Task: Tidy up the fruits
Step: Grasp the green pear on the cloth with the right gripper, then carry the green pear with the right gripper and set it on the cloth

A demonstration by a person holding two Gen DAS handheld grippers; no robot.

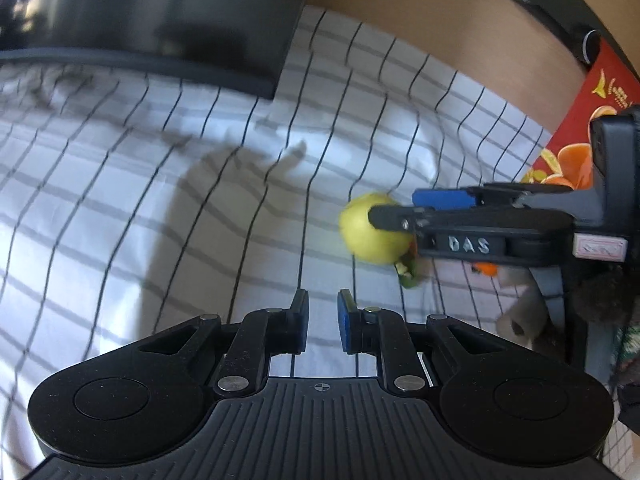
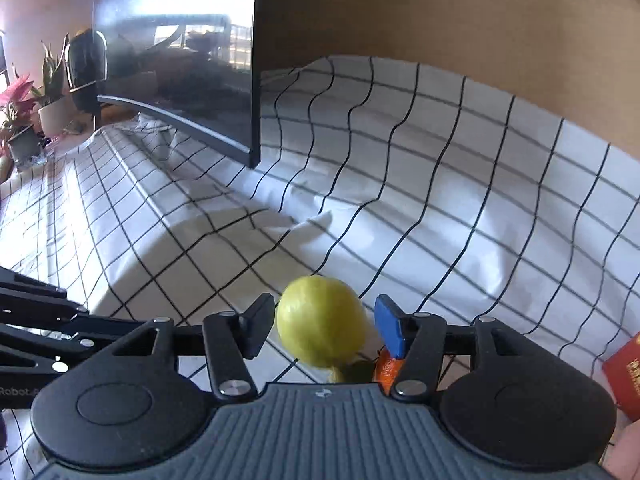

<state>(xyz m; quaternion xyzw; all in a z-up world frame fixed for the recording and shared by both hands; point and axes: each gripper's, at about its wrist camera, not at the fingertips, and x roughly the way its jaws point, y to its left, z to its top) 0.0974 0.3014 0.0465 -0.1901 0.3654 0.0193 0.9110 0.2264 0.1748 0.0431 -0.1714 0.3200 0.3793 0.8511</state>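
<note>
The bench (image 2: 460, 184) is draped in a white cloth with a black grid, and a dark monitor (image 2: 192, 92) stands at its back. A red box (image 1: 600, 120) printed with oranges sits at the right edge; its gold lettering is too blurred to read.

The step in hand looks like picking up the yellow-green fruit (image 2: 320, 320), which lies on the cloth near the red box with a bit of leaf and something orange just beside it. The right tool (image 2: 326, 326) stands part open around the fruit: the black pad is at or just off its left side, the blue pad a little clear of its right, so no grip is made yet. The next move likely calls for closing evenly on the widest part, gently since the round skin could slip.

The left tool (image 1: 323, 320) is narrow, nearly closed, holding nothing, well apart from the fruit.

Readable writing: "DAS" on the right tool's side, and "Robot" on the left tool's body.
</note>
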